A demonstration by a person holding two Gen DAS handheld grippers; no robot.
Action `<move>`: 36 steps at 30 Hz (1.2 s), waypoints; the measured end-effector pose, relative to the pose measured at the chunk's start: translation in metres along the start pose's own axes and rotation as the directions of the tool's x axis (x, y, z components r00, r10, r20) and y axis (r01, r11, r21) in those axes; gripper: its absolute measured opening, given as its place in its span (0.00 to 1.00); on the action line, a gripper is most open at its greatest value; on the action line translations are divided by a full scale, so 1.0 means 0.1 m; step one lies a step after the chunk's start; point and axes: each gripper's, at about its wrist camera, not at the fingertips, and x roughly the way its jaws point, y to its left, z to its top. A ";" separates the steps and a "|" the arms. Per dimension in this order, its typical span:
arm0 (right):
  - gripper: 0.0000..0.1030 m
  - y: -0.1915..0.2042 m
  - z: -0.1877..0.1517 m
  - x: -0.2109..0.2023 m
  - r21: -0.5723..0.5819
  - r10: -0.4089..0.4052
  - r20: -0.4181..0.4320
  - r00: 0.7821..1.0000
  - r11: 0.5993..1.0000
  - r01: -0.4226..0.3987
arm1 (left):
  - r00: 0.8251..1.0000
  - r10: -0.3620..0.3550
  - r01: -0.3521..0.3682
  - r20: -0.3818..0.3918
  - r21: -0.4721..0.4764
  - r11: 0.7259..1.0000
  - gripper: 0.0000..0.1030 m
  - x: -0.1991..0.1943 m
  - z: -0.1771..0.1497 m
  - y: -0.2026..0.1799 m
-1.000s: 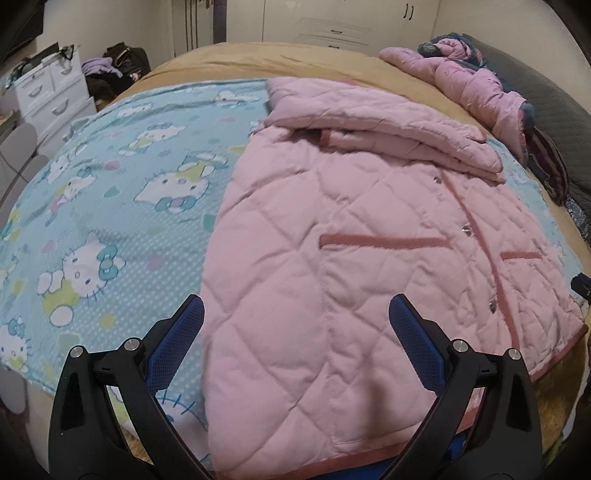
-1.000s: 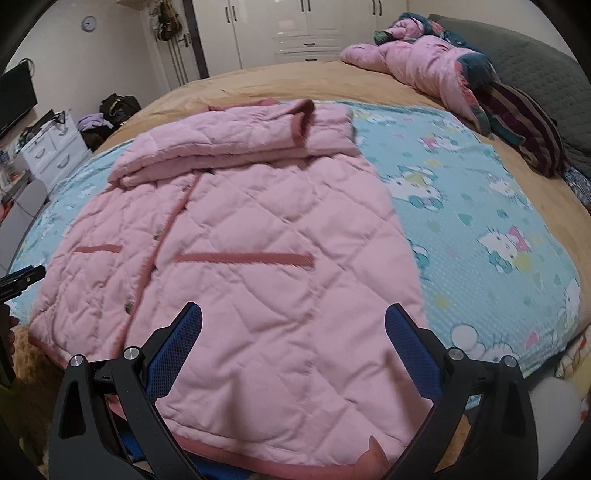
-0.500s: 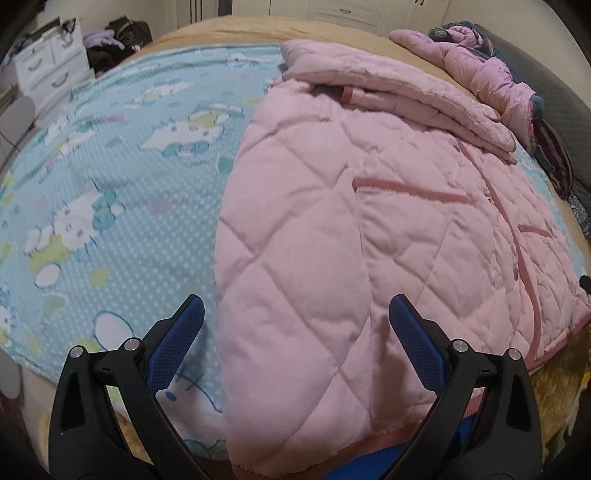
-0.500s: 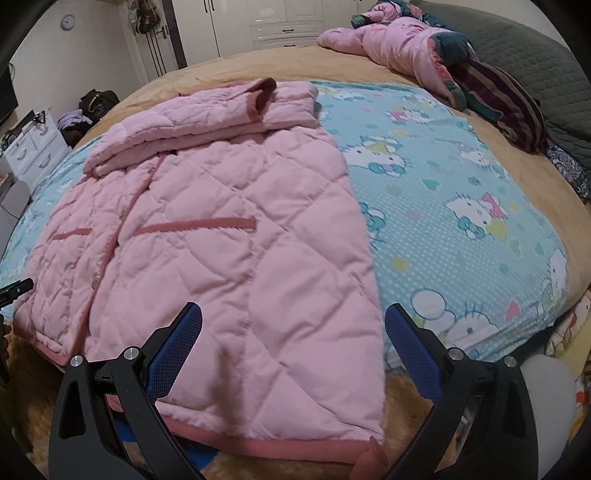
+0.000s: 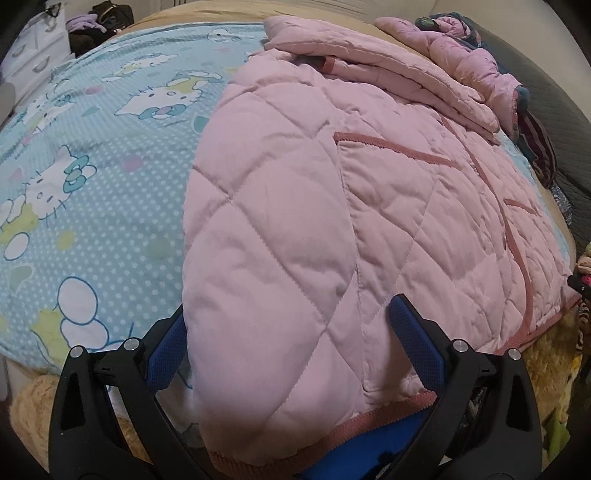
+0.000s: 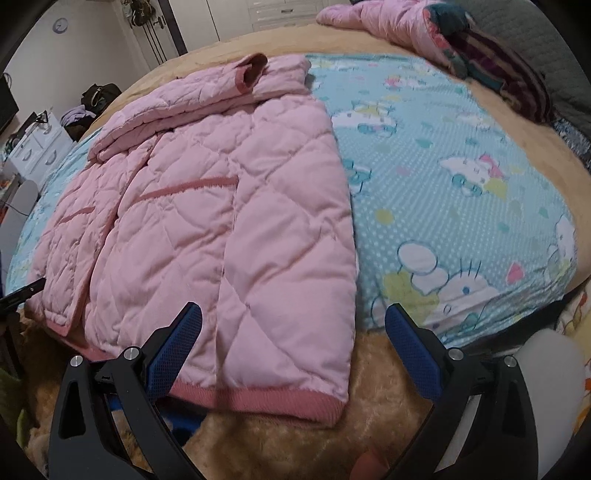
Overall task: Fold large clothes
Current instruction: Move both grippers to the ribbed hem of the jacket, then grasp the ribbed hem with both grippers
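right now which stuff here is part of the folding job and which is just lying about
Part of the job:
- pink quilted jacket, sleeves already folded across its top
- left gripper, open over the hem
- right gripper, open at the hem corner

Just lying about:
- cartoon-cat sheet
- pink puffer coat
- striped cloth
- white drawers

The jacket [image 6: 221, 229] lies on the sheet [image 6: 461, 206] (sleeves folded behind).

Left tongs' [image 5: 288, 325] finger behind jacket [image 5: 332, 184]
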 end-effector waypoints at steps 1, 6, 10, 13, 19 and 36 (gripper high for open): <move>0.96 -0.01 -0.01 0.01 0.003 0.016 -0.009 1.000 1.000 -0.016 | 1.000 -0.006 0.006 0.000 -0.003 1.000 0.91 0.00 -0.01 0.01; 0.94 0.03 0.00 0.11 0.003 0.099 -0.044 0.994 0.995 -0.099 | 1.000 -0.019 0.019 -0.004 -0.005 1.000 0.91 0.01 -0.01 0.03; 0.78 0.10 0.02 0.17 -0.044 0.083 -0.081 0.993 0.995 -0.087 | 1.000 -0.014 0.014 -0.003 -0.011 1.000 0.91 -0.02 -0.02 0.06; 0.64 0.05 0.00 0.14 -0.048 0.080 -0.087 0.993 0.995 -0.084 | 1.000 -0.019 0.019 -0.002 -0.017 1.000 0.91 -0.05 -0.05 0.08; 0.64 0.06 -0.02 0.19 -0.099 0.079 -0.137 0.987 0.991 -0.093 | 1.000 -0.002 0.002 -0.001 -0.018 1.000 0.91 -0.04 -0.05 0.07; 0.20 0.00 0.04 -0.49 -0.035 0.343 0.104 0.934 0.939 -0.341 | 0.987 -0.106 0.106 0.121 0.008 0.994 0.11 -0.48 -0.01 -0.09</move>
